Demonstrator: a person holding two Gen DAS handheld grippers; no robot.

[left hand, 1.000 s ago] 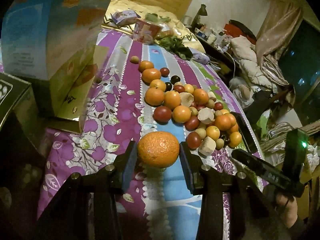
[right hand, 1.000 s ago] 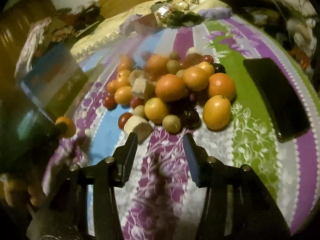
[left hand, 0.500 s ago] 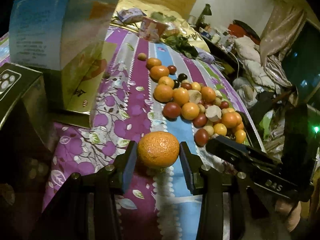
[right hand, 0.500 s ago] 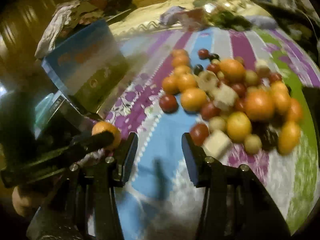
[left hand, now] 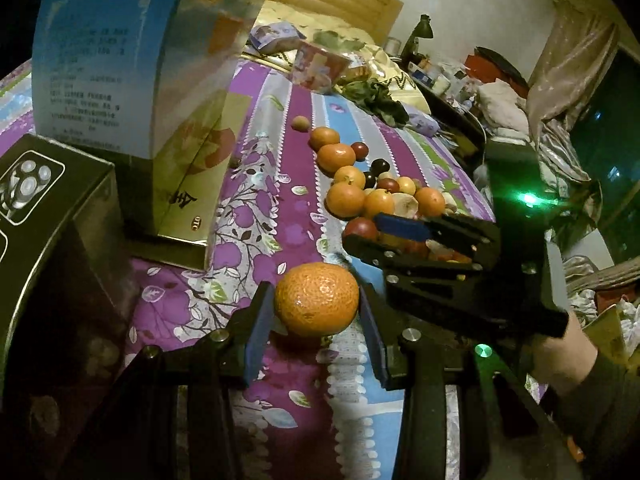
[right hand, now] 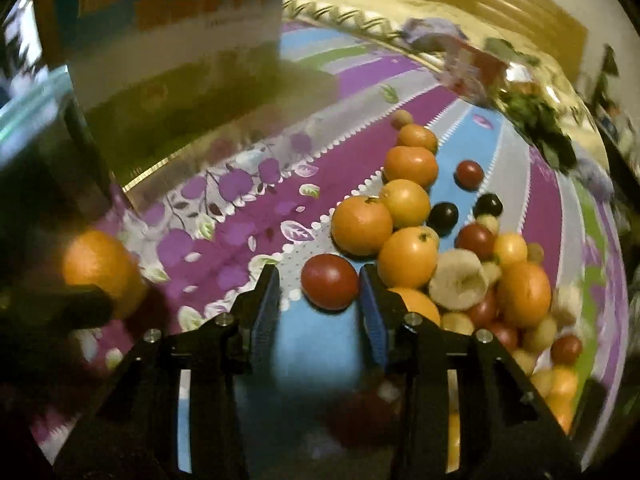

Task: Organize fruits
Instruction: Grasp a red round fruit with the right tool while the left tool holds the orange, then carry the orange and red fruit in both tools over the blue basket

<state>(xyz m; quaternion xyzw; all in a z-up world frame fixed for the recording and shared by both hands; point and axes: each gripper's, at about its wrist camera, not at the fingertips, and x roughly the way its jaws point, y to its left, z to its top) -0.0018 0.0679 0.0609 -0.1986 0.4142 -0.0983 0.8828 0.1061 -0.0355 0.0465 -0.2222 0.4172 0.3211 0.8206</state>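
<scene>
My left gripper [left hand: 316, 320] is shut on a large orange [left hand: 316, 299] and holds it just above the striped purple and blue cloth [left hand: 288, 216]. The orange also shows at the left of the right wrist view [right hand: 100, 266]. My right gripper [right hand: 320, 296] is open, with its fingers on either side of a dark red fruit [right hand: 330, 286] at the near edge of the fruit pile [right hand: 440, 248]. The right gripper also shows in the left wrist view [left hand: 376, 232], beside the pile [left hand: 380, 196] of oranges, red, dark and pale fruits.
A tall blue and gold box [left hand: 132, 64] stands on the left, with a black box [left hand: 48, 208] in front of it. Packets and leafy greens [left hand: 372, 96] lie at the far end of the cloth. Clutter and a curtain [left hand: 568, 68] fill the right side.
My right gripper has swung left across the pile and now straddles the dark red fruit. My left gripper has kept its hold on the orange and shifted slightly left and nearer the boxes.
</scene>
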